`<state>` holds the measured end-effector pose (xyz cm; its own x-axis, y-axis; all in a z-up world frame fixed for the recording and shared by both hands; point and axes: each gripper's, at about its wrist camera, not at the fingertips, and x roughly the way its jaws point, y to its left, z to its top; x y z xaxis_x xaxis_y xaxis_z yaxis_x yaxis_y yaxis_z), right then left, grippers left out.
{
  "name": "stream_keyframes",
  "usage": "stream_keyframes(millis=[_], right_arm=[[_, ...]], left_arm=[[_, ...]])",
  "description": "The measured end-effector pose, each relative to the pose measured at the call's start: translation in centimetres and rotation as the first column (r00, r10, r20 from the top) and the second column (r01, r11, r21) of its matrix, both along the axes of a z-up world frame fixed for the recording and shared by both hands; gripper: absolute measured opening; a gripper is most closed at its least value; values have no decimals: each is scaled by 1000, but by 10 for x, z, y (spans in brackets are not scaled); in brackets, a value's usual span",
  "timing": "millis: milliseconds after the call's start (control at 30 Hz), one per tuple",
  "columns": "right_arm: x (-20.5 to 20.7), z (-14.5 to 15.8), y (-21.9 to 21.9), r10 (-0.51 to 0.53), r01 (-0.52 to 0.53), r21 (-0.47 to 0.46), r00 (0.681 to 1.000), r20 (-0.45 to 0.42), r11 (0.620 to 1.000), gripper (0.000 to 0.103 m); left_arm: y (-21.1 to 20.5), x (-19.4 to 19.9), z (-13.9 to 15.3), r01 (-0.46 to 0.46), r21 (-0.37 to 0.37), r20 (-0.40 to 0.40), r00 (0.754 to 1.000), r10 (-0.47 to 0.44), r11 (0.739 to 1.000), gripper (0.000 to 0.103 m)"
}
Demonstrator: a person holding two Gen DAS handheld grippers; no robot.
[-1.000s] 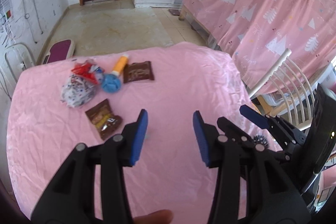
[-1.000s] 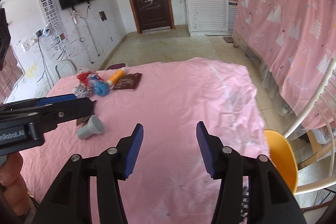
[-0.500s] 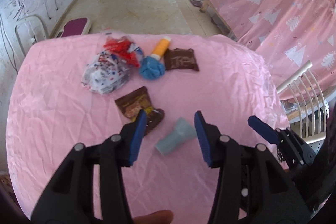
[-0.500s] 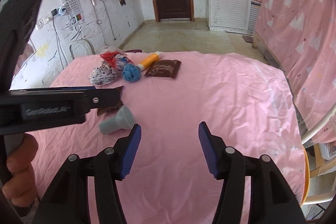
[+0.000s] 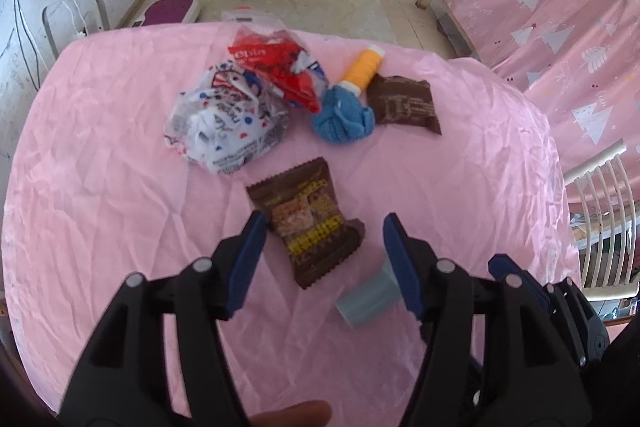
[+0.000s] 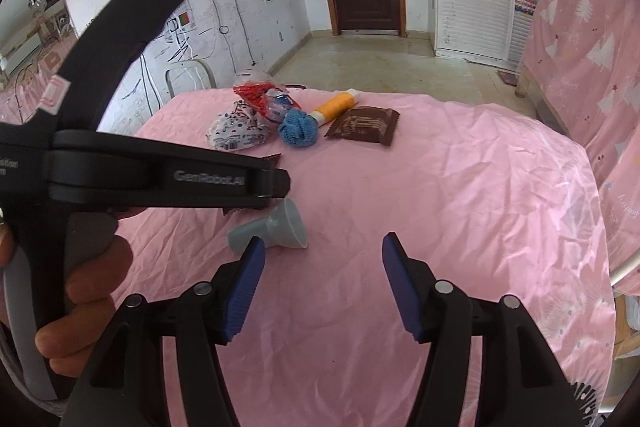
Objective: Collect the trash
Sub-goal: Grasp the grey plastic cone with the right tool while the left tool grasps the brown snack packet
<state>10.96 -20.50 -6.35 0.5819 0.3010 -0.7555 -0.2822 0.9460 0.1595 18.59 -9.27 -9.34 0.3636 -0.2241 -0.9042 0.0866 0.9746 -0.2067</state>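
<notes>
On the pink-covered table (image 5: 100,211) lies a brown snack wrapper (image 5: 308,223), between and just beyond the open fingers of my left gripper (image 5: 322,255). A grey funnel-shaped cup (image 5: 368,301) lies on its side by the left gripper's right finger; it also shows in the right wrist view (image 6: 276,229). Farther off lie a white printed bag (image 5: 224,125), a red bag (image 5: 276,67), a blue yarn ball (image 5: 342,115), an orange tube (image 5: 362,67) and a dark brown packet (image 5: 404,101). My right gripper (image 6: 322,275) is open and empty above the cloth.
A white slatted chair (image 5: 600,219) stands off the table's right edge. Pink curtains (image 6: 580,39) hang on the right. A white chair (image 6: 188,79) and a purple stool (image 5: 168,11) stand beyond the far edge. The left gripper's body (image 6: 132,175) crosses the right wrist view.
My left gripper has moved forward and down over the table, so the brown snack wrapper now lies between its fingers. The right gripper has moved forward a little. Both stay open.
</notes>
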Motion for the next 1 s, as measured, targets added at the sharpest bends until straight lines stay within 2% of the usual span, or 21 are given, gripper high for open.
stream_keyframes(millis=[200,333,433,1000], right_arm=[[2,-3,7,35,-35,4,999,-4,999,55],[5,-5,12,50,-50,-6,999,-14,999,55],[7,-6,17,60,-61,-17,998,-18,998,55],[22,-15,47,108,-111,-66,993,-40,992,56]], left_arm=[[-5,3,0,-5,15,2,1000,5,1000,58],[-7,3,0,-11,45,16,1000,10,999,46],[-3,4,0,-10,38,15,1000,10,999,43],[39,-12,17,-59,-24,52,997,60,998,43]])
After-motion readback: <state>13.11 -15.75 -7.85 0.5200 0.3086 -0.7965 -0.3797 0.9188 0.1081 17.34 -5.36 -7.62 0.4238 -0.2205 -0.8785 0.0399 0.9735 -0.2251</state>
